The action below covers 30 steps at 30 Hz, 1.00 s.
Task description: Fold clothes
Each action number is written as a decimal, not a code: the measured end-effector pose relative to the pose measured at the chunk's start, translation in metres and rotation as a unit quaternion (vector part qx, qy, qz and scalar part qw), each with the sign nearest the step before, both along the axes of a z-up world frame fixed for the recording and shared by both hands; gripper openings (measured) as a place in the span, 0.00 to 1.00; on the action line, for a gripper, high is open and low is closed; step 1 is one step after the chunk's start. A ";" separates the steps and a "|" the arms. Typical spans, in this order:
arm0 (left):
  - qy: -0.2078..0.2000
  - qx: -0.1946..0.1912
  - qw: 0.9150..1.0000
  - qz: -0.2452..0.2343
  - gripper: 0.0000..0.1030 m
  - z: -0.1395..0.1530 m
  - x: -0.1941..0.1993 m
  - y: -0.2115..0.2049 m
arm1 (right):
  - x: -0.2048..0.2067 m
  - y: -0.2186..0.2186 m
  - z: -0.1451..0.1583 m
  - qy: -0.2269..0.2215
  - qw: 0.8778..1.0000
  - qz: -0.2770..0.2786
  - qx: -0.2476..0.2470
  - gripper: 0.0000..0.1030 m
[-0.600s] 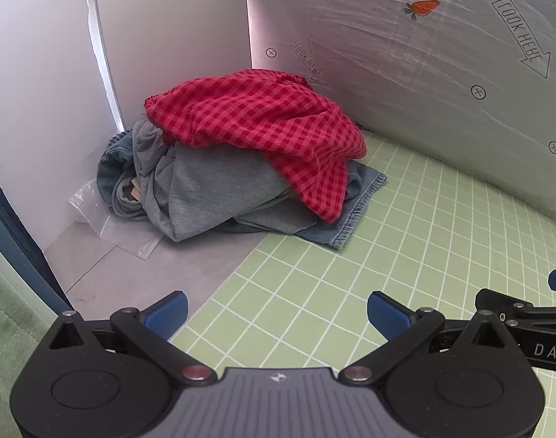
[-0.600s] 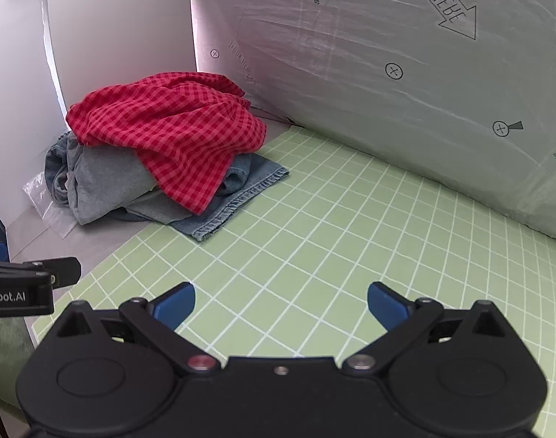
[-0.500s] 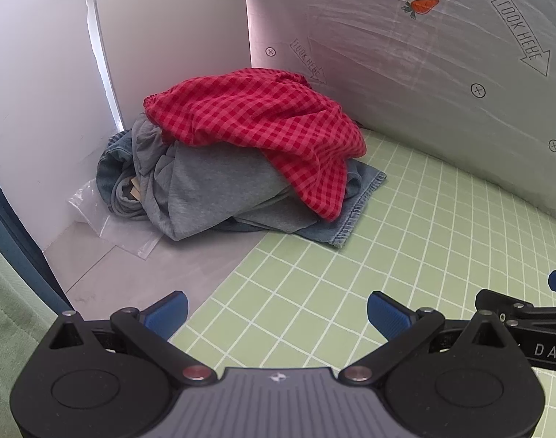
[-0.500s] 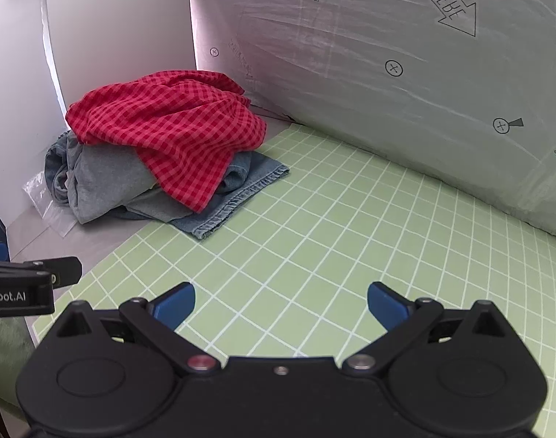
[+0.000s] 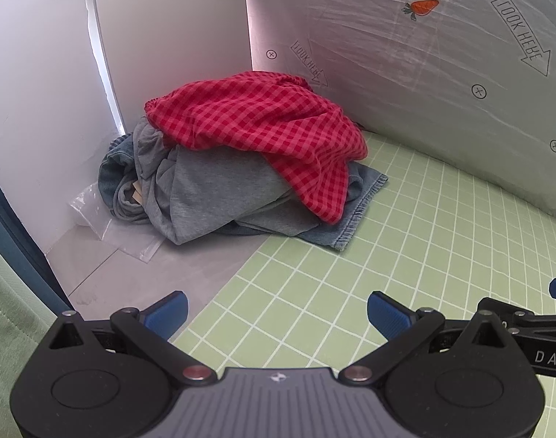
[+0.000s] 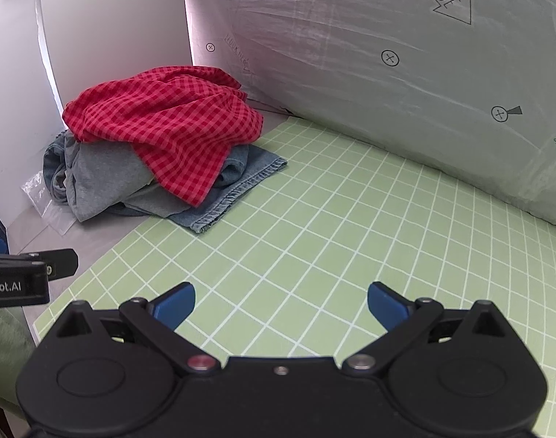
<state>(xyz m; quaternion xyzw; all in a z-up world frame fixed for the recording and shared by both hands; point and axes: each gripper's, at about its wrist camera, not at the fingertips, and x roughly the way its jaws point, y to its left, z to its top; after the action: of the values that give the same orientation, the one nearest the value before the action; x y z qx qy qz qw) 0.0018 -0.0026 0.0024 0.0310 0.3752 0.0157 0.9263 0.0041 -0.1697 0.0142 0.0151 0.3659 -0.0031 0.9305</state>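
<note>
- We are at the very start of folding: nothing is picked up yet, and the clothes lie heaped in the far left corner, against the white walls.
- Leftmost, a clear plastic bag (image 5: 106, 226) lies flat on the grey surface, just beside the heap.
- The pile itself has a grey garment (image 5: 212, 189) and a denim piece (image 5: 354, 219) beneath, with the red checked shirt (image 5: 256, 120) draped over the top; the denim hem reaches onto the green grid mat (image 5: 405, 255).
- Our left gripper (image 5: 276, 310) hangs over the mat's near edge with its jaws spread wide and nothing between them.
- Our right gripper (image 6: 281, 301) is likewise released and empty, well apart from the pile.
- Next, we judge, comes a reach for the red checked shirt, since it is uppermost, then spreading it on the bare mat.
- Against the frames from half a second ago we see almost no change: both grippers hold the same spread, and the heap has not moved.
</note>
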 end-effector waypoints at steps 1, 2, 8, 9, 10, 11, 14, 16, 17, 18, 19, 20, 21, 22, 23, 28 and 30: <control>0.000 0.000 1.000 0.000 1.00 0.000 0.000 0.000 | -0.001 0.000 -0.001 0.000 1.000 0.000 0.001 0.99; 0.000 0.000 1.000 0.000 1.00 0.000 0.000 0.000 | -0.001 0.000 -0.001 0.000 1.000 0.001 0.001 0.99; 0.004 0.001 1.000 -0.003 1.00 -0.001 0.001 -0.001 | -0.002 -0.003 -0.003 0.001 1.000 0.000 0.005 0.99; 0.005 0.001 1.000 -0.003 1.00 -0.001 0.001 -0.001 | -0.002 -0.003 -0.003 0.002 1.000 0.000 0.005 0.99; 0.005 0.001 1.000 -0.003 1.00 -0.001 0.001 -0.001 | -0.002 -0.003 -0.003 0.002 1.000 0.000 0.006 0.99; 0.005 0.001 1.000 -0.003 1.00 -0.002 0.001 -0.001 | -0.002 -0.002 -0.003 0.002 1.000 -0.001 0.006 0.99; 0.006 0.002 1.000 -0.003 1.00 -0.002 0.000 -0.001 | -0.003 -0.002 -0.003 0.003 1.000 0.000 0.006 0.99; 0.007 0.002 1.000 -0.004 1.00 -0.002 0.001 -0.001 | -0.002 -0.003 -0.003 0.004 1.000 0.000 0.006 0.99; 0.007 0.002 1.000 -0.004 1.00 -0.002 0.001 -0.002 | -0.001 -0.003 -0.002 0.005 1.000 0.000 0.007 0.99; 0.008 0.002 1.000 -0.005 1.00 -0.002 0.001 -0.001 | 0.000 -0.003 -0.002 0.005 1.000 -0.001 0.007 0.99; 0.008 0.002 1.000 -0.005 1.00 -0.002 0.002 -0.001 | 0.000 -0.003 -0.001 0.005 1.000 -0.001 0.007 0.99; 0.008 0.002 1.000 -0.005 1.00 -0.002 0.001 -0.001 | -0.001 -0.003 -0.001 0.005 1.000 -0.001 0.007 0.99; 0.008 0.002 1.000 -0.005 1.00 -0.002 0.001 -0.001 | -0.001 -0.003 -0.001 0.005 1.000 -0.002 0.007 0.99; 0.008 0.002 1.000 -0.004 1.00 -0.002 0.001 -0.001 | -0.001 -0.004 -0.001 0.005 1.000 -0.002 0.007 0.99; 0.008 0.002 1.000 -0.004 1.00 -0.002 0.002 -0.001 | 0.000 -0.004 -0.001 0.006 1.000 -0.003 0.008 0.99; 0.010 0.003 1.000 -0.004 1.00 -0.002 0.002 -0.001 | 0.001 -0.005 0.000 0.008 1.000 -0.004 0.010 0.99; 0.011 0.004 1.000 -0.004 1.00 -0.003 0.001 -0.001 | 0.001 -0.005 0.000 0.009 1.000 -0.004 0.010 0.99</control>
<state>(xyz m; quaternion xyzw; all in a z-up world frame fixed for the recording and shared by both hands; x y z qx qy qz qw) 0.0033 -0.0038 -0.0003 0.0361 0.3851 0.0131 0.9221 0.0052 -0.1751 0.0143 0.0259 0.3739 -0.0031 0.9271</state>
